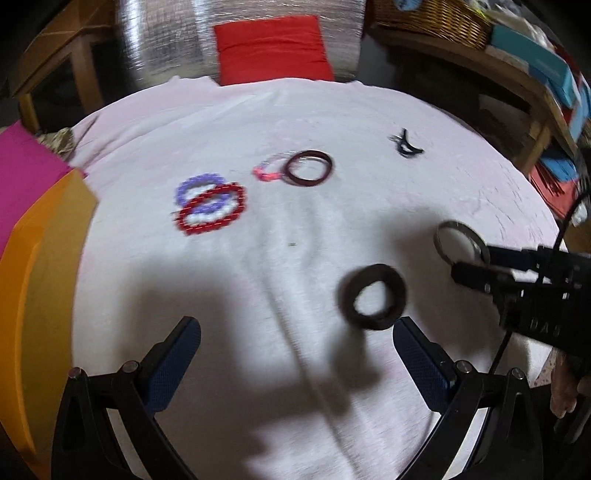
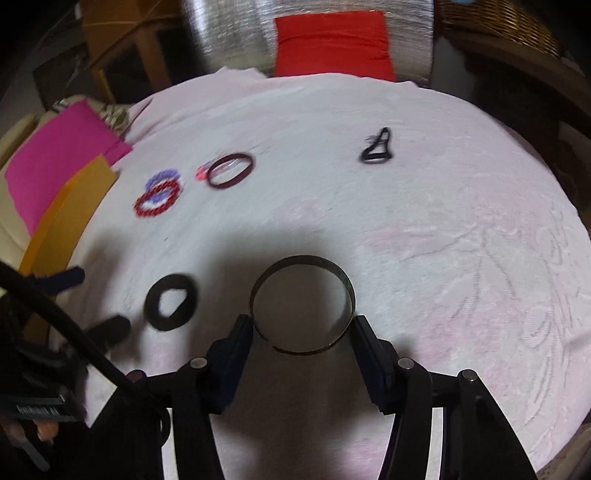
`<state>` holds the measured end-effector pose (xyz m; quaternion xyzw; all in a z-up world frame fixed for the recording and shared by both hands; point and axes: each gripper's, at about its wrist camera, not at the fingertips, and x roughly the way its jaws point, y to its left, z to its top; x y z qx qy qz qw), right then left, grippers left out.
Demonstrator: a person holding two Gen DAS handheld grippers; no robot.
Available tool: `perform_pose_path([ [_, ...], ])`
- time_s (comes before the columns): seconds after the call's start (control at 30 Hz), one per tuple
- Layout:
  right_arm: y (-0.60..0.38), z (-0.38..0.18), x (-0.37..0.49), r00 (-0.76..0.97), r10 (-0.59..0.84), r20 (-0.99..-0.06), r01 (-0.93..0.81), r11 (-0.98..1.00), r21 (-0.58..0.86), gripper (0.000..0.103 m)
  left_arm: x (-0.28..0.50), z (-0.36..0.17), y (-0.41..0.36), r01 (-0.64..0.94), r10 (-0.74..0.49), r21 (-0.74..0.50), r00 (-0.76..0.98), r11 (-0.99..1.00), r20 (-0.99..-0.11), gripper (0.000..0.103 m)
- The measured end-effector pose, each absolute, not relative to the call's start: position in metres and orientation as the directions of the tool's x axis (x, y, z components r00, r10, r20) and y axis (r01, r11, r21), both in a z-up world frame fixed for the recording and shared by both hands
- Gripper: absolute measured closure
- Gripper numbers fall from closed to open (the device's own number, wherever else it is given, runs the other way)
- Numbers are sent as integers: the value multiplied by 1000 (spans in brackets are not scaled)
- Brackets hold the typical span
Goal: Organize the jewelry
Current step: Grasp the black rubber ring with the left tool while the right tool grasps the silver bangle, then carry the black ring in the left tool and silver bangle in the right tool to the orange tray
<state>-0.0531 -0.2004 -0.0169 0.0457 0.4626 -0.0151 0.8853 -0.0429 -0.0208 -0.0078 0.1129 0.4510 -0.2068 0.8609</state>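
Observation:
On a pale pink cloth (image 1: 295, 122) lie a red beaded bracelet (image 1: 212, 209) over a purple one (image 1: 197, 186), a pink bracelet (image 1: 267, 170) beside a dark maroon bangle (image 1: 308, 168), a black hair clip (image 1: 406, 144) and a wide black band (image 1: 373, 297). My left gripper (image 1: 297, 339) is open, with the black band just ahead of its right finger. My right gripper (image 2: 303, 328) has its pads against both sides of a thin metal bangle (image 2: 303, 306). That bangle also shows in the left wrist view (image 1: 460, 242).
Orange (image 1: 44, 277) and magenta (image 1: 26, 177) sheets lie at the left edge. A red cushion (image 1: 271, 48) on a silver-covered chair stands behind the table. A wicker basket (image 1: 436, 18) and blue boxes (image 1: 543, 66) sit on a wooden shelf at the right.

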Motion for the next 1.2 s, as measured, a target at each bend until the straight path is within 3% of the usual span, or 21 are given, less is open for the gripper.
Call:
perform_pose_path([
  [0.27,-245,-8,-56,582,-7,-813,207,968,140,45,-36,-17,-51,508,-285,-15,457,861,-842,2],
  [0.37,-253,-7,-58,588,1,-809,238,956,174,45,-34,-22,-58,514,-301,-38,439,857,-847,21],
  [0.43,-254,-7,-58,587,11,-809,246,950,191,45,-33,-22,-61,511,-297,-29,453,859,-841,25],
  [0.5,-253,-6,-58,592,9,-806,250,949,194,45,-34,-19,-59,510,-310,-33,470,859,-826,50],
  [0.57,-252,-4,-59,601,14,-799,250,946,205,45,-33,-17,-56,504,-315,-34,484,863,-816,65],
  [0.73,-245,0,-61,622,21,-783,238,947,215,45,-28,-14,-40,482,-348,-91,477,871,-807,89],
  [0.93,-229,1,-57,637,27,-771,211,955,208,45,-25,-7,-14,433,-354,-126,500,893,-791,93],
  [1.2,-207,1,-51,651,65,-756,170,958,229,46,-25,7,24,315,-217,-16,616,949,-757,93],
])
